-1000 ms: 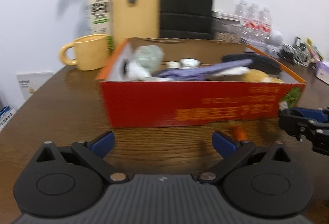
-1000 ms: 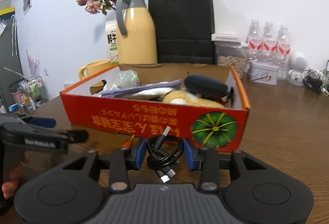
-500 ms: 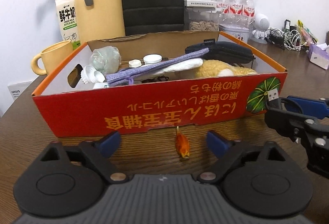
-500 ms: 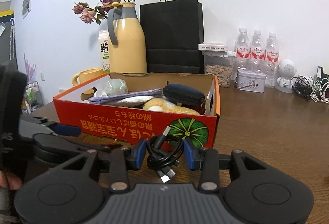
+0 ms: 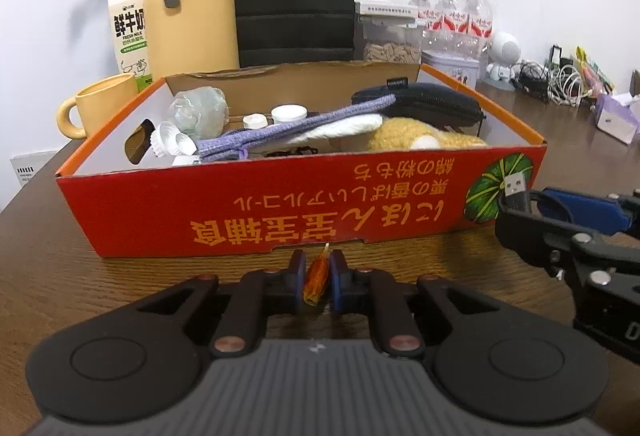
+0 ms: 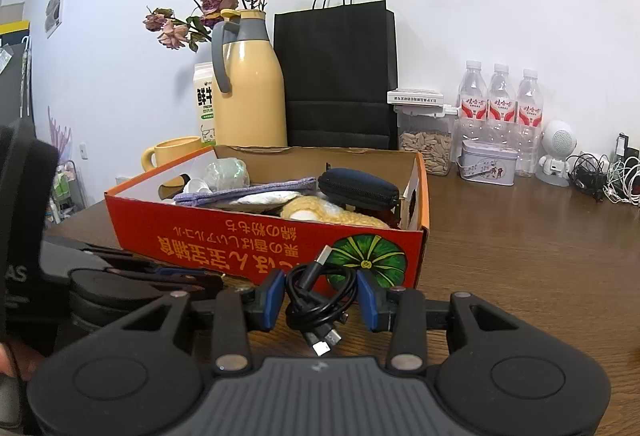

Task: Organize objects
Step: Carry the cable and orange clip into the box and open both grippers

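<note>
On a dark wood-grain bench against a white wall, the left claw pinches an orange candy before the red box, while the right claw clasps a coiled black cable near the box's front right corner.

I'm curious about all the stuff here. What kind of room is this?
Probably an office or a lived-in workroom: a wooden table against a white wall, with a thermos jug, water bottles and a tangle of charging cables.
</note>
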The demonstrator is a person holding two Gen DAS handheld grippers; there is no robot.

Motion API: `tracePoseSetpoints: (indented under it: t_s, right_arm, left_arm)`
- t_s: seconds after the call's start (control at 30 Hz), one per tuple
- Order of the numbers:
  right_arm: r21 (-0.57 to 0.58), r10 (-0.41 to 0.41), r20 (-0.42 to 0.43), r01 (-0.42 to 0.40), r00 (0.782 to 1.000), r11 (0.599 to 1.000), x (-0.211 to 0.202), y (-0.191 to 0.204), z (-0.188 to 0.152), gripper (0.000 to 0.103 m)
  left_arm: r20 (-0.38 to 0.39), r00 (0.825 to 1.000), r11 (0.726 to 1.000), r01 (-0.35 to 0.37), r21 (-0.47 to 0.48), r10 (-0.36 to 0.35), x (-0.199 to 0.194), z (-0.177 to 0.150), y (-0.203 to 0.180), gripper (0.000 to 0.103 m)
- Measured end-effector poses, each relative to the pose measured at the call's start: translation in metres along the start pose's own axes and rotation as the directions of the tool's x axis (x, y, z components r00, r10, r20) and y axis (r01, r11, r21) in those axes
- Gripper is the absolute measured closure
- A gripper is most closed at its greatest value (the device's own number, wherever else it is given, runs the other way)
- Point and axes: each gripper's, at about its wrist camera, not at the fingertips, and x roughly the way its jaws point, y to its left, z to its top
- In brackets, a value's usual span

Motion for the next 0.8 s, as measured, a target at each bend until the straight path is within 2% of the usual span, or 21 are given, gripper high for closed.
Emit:
tracePoseSetpoints:
  t_s: [0.2, 0.43, 0.6, 0.8]
  right_arm:
    - [-0.016, -0.001, 0.020, 0.001, 1.000, 1.000, -0.002, 0.004, -0.001, 0.065]
    - [-0.040, -0.007, 0.076, 0.010, 0.997, 0.999, -0.009, 0.012, 0.006, 0.065]
    - [-0.069, 0.020, 0.098, -0.013, 0.995, 0.998, -0.003, 0.025, 0.029, 0.065]
    - [-0.111, 0.027, 0.120, -0.014, 0.992, 0.994, 0.025, 0.039, 0.067, 0.065]
  left_arm:
    - [0.043, 0.999, 0.999, 0.021, -0.032, -0.020, -0.018, 0.001, 0.007, 0.089]
    - [0.133, 0.989, 0.997, 0.069, -0.044, -0.063, -0.048, 0.014, 0.021, 0.089]
    - [0.198, 0.978, 0.996, 0.077, -0.044, -0.067, -0.054, 0.039, 0.038, 0.089]
    - [0.243, 0.969, 0.997, 0.057, -0.048, -0.044, -0.040, 0.071, 0.059, 0.089]
